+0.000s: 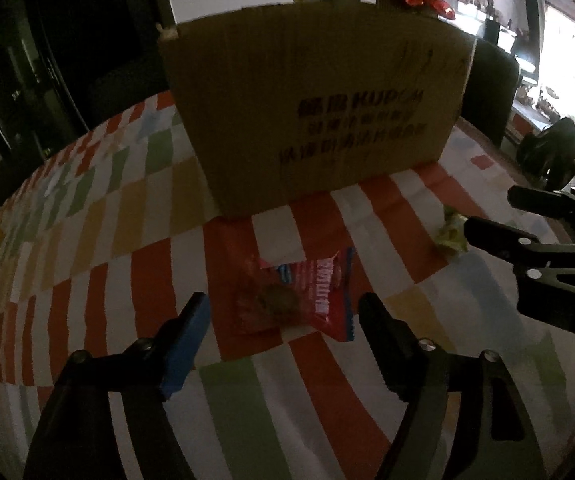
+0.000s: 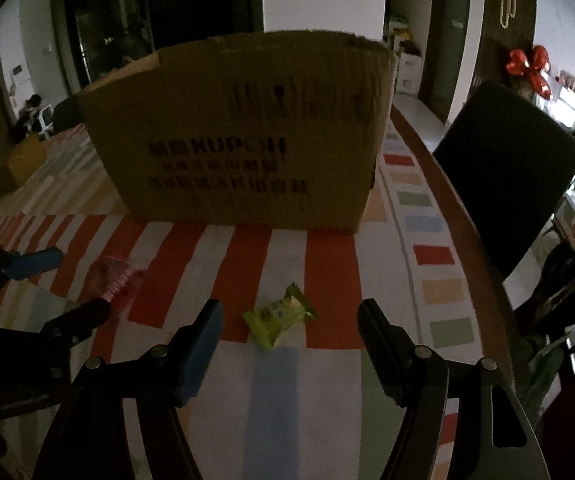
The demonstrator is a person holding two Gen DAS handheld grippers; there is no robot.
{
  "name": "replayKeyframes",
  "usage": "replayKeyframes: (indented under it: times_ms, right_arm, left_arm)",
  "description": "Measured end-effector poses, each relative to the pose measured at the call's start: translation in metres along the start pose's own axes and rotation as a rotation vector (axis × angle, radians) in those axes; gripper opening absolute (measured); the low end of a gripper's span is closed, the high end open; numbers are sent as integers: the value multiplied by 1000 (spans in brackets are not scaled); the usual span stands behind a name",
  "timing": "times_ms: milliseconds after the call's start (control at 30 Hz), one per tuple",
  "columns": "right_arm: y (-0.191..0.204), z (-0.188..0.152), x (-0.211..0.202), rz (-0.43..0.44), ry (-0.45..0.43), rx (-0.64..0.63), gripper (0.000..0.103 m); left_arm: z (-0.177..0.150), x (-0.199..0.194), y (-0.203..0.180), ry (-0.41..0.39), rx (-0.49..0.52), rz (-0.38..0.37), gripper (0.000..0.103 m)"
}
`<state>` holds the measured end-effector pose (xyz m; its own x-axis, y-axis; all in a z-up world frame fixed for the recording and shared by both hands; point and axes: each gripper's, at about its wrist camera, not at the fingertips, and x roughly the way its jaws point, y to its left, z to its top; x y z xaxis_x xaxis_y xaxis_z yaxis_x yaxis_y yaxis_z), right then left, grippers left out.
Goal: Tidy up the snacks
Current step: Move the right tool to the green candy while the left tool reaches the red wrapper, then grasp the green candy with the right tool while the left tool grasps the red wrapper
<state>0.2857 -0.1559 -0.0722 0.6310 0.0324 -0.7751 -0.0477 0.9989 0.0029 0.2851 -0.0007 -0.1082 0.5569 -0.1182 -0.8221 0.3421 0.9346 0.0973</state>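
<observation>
Red foil wrapping marks the snack packet [image 1: 299, 296] lying flat on the striped tablecloth [image 1: 247, 420], between the spread fingers of the left gripper [image 1: 285, 312], which holds nothing. A green snack packet [image 2: 279, 316] lies likewise between the spread fingers of the right gripper [image 2: 291, 320], also empty. Both packets sit in front of the cardboard box [image 2: 239, 136], apart from it.

Risks, as judged: each packet is thin and lies flat, so closing fingers may skid over the foil or pinch the cloth beneath and drag it. The two grippers work close together and could collide if both advance. The box wall stands tall; a low carry may strike it and drop the packet outside. Dim light and blur make edges hard to judge.
</observation>
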Motion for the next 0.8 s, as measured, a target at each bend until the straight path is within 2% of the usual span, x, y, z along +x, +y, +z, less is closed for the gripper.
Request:
replayKeyframes:
  times_ms: [233, 500, 600, 667, 733, 767, 800]
  right_arm:
    - [-2, 0, 19, 6, 45, 35, 70]
    - [-6, 0, 36, 15, 76, 65, 70]
    - [-6, 0, 41, 22, 84, 69, 70]
    - [-4, -1, 43, 26, 88, 68, 70]
    - [-3, -2, 46, 30, 89, 66, 69]
    - [-2, -2, 47, 33, 91, 63, 66]
    - [-1, -3, 48, 37, 93, 62, 63]
  left_arm:
    - [5, 21, 3, 17, 9, 30, 81]
    - [12, 33, 8, 20, -25, 4, 79]
    - [11, 40, 12, 35, -59, -35, 69]
    - [9, 43, 15, 43, -92, -65, 55]
    - [7, 43, 19, 33, -131, -95, 49]
    - [6, 42, 21, 30, -148, -101, 43]
    - [5, 42, 22, 25, -156, -105, 43]
